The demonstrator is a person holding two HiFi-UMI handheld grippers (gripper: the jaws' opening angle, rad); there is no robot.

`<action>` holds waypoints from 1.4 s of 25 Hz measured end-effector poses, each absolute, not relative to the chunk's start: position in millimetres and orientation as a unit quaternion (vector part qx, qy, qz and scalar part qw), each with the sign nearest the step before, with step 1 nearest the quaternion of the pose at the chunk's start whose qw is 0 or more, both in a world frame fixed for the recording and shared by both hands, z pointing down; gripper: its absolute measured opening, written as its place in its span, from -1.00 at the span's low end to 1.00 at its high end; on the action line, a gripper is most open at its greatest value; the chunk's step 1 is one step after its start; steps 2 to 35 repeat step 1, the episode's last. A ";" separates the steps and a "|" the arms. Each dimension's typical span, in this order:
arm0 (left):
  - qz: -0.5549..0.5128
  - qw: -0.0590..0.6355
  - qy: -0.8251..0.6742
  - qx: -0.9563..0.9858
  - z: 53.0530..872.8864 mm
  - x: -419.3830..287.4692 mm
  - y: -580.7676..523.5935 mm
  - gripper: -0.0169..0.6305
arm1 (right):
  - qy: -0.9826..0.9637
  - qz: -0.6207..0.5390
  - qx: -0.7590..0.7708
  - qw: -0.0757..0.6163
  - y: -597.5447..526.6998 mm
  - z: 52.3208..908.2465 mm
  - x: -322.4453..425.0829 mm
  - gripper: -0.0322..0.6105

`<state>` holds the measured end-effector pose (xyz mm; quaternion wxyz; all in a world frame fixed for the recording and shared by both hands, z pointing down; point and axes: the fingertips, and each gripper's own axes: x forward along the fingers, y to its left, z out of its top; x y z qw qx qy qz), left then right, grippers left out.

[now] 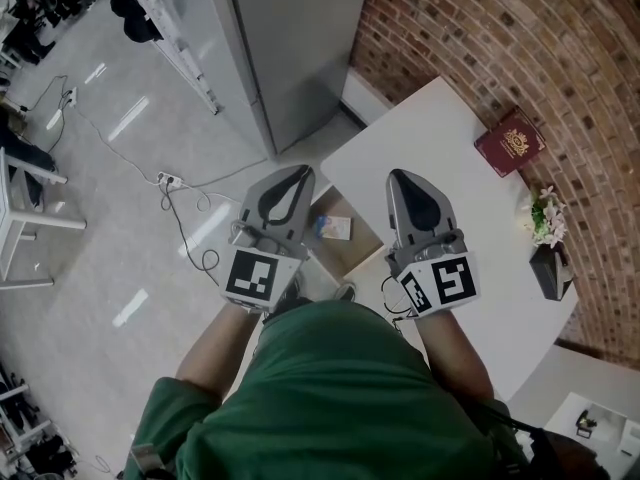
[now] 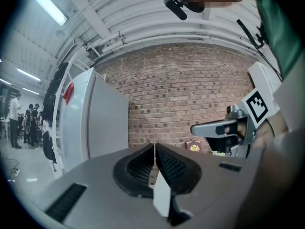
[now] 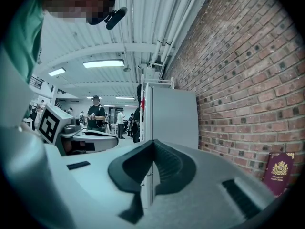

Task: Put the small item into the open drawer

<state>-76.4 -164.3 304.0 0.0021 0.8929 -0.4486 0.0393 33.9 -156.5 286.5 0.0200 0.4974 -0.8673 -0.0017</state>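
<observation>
L/R status: left gripper [image 1: 299, 173] jaws clenched, pads flush along the centre seam, nothing between them; right gripper [image 1: 401, 176] jaws likewise pressed together, empty; confirmed in left gripper view and right gripper view resp.

Position: both units held side by side in front of the person's green shirt [image 1: 340, 388], tips pointing away from the body; marker cubes face up toward the head cam; the two grippers are apart, not touching.

Task item: small item [image 1: 334, 227], blue-and-white, lies inside the open drawer [image 1: 352, 250]; the drawer shows in the gap between the two grippers, below them, projecting from the near edge of the white table [image 1: 440, 138]; neither gripper touches item or drawer.

Surroundings: red booklet [image 1: 509, 141] w/ gold crest lies on the table top near the brick wall [image 1: 520, 38]; flower pot [image 1: 549, 266] stands at the table's right edge; grey cabinet [image 1: 290, 48] stands left of the table, against the wall; a cable [image 1: 180, 223] runs across the floor at left.
</observation>
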 end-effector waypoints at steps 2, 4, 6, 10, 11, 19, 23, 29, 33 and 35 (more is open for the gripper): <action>0.040 0.003 -0.448 0.893 304.2 -77.2 -164.3 -0.91 | -0.867 -0.002 0.498 0.020 -156.5 286.0 33.2 -0.89; 0.040 0.003 -0.448 0.893 304.2 -77.2 -164.3 -0.91 | -0.867 -0.002 0.498 0.020 -156.5 286.0 33.2 -0.89; 0.040 0.003 -0.448 0.893 304.2 -77.2 -164.3 -0.91 | -0.867 -0.002 0.498 0.020 -156.5 286.0 33.2 -0.89; 0.040 0.003 -0.448 0.893 304.2 -77.2 -164.3 -0.91 | -0.867 -0.002 0.498 0.020 -156.5 286.0 33.2 -0.89; 0.040 0.003 -0.448 0.893 304.2 -77.2 -164.3 -0.91 | -0.867 -0.002 0.498 0.020 -156.5 286.0 33.2 -0.89; 0.040 0.003 -0.448 0.893 304.2 -77.2 -164.3 -0.91 | -0.867 -0.002 0.498 0.020 -156.5 286.0 33.2 -0.89; 0.040 0.003 -0.448 0.893 304.2 -77.2 -164.3 -0.91 | -0.867 -0.002 0.498 0.020 -156.5 286.0 33.2 -0.89; 0.040 0.003 -0.448 0.893 304.2 -77.2 -164.3 -0.91 | -0.867 -0.002 0.498 0.020 -156.5 286.0 33.2 -0.89; 0.040 0.003 -0.448 0.893 304.2 -77.2 -164.3 -0.91 | -0.867 -0.002 0.498 0.020 -156.5 286.0 33.2 -0.89; 0.040 0.003 -0.448 0.893 304.2 -77.2 -164.3 -0.91 | -0.867 -0.002 0.498 0.020 -156.5 286.0 33.2 -0.89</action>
